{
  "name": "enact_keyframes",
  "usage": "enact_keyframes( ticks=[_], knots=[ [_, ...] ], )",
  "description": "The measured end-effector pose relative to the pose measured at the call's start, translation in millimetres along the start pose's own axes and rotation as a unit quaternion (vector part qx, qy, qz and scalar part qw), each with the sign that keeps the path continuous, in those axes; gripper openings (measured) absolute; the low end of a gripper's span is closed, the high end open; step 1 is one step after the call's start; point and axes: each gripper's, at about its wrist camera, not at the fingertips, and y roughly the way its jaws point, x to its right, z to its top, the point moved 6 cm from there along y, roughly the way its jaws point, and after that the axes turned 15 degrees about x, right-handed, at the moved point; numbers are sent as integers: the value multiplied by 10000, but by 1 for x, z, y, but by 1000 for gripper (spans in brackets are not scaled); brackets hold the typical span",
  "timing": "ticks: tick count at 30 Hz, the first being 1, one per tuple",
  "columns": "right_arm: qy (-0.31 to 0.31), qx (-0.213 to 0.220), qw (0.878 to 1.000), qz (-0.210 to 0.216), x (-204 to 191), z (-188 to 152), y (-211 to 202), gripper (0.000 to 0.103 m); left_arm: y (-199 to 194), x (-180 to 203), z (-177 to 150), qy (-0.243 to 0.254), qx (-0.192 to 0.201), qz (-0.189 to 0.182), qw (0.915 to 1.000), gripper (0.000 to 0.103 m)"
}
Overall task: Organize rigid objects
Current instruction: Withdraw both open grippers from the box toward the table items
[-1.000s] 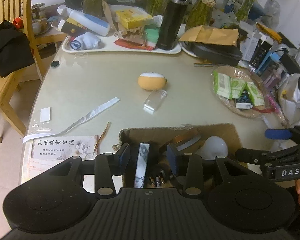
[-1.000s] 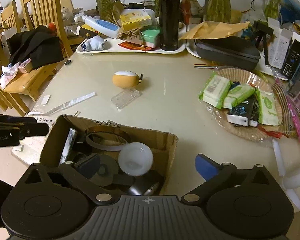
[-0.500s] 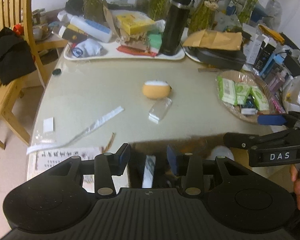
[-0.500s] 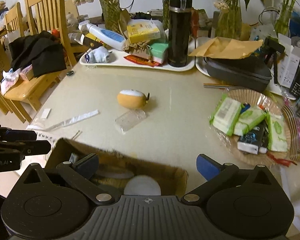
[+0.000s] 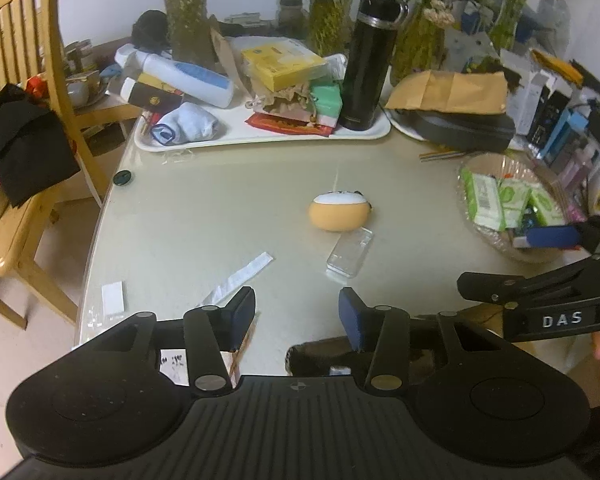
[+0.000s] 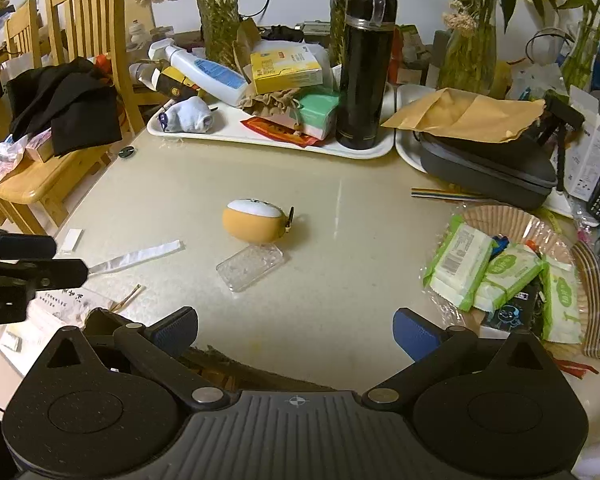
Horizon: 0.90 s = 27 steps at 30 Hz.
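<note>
An orange and white rounded case (image 5: 339,212) lies mid-table; it also shows in the right wrist view (image 6: 254,221). A clear plastic box (image 5: 349,253) lies just in front of it, also seen in the right wrist view (image 6: 250,266). My left gripper (image 5: 297,312) is open and empty, above the table's near part. My right gripper (image 6: 296,330) is open wide and empty. The cardboard box (image 6: 236,368) sits right under both grippers; only its far rim shows (image 5: 320,354).
A white tray (image 6: 268,140) with a black flask (image 6: 364,68), bottles and packets stands at the back. A black case (image 6: 488,172) and a basket of wipe packs (image 6: 508,268) are on the right. Paper strips (image 5: 240,280) lie left. Wooden chairs (image 5: 16,128) stand at left.
Both grippers have risen and drawn back from the cardboard box, so its contents have dropped out of view. The left jaws have opened wider.
</note>
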Motion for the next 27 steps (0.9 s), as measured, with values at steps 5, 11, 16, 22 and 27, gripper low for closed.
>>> enact_keyframes(
  ticks=[5, 11, 16, 22, 27],
  knots=[
    [-84, -62, 9999, 106, -2, 3, 9, 103, 10, -2, 0, 137, -2, -6, 9999, 46],
    [-116, -202, 9996, 144, -3, 4, 26, 103, 5, -11, 6, -104, 63, 17, 9999, 46],
    [-77, -306, 9994, 163, -5, 5, 41, 103, 5, -18, 14, -164, 125, 165, 9997, 46],
    [43, -434, 9989, 197, -8, 3, 57, 103, 0, -23, 19, -202, 166, 266, 9993, 46],
    [52, -506, 9984, 252, -15, 4, 69, 103, 0, -25, 18, -263, 133, 220, 9993, 46]
  ],
)
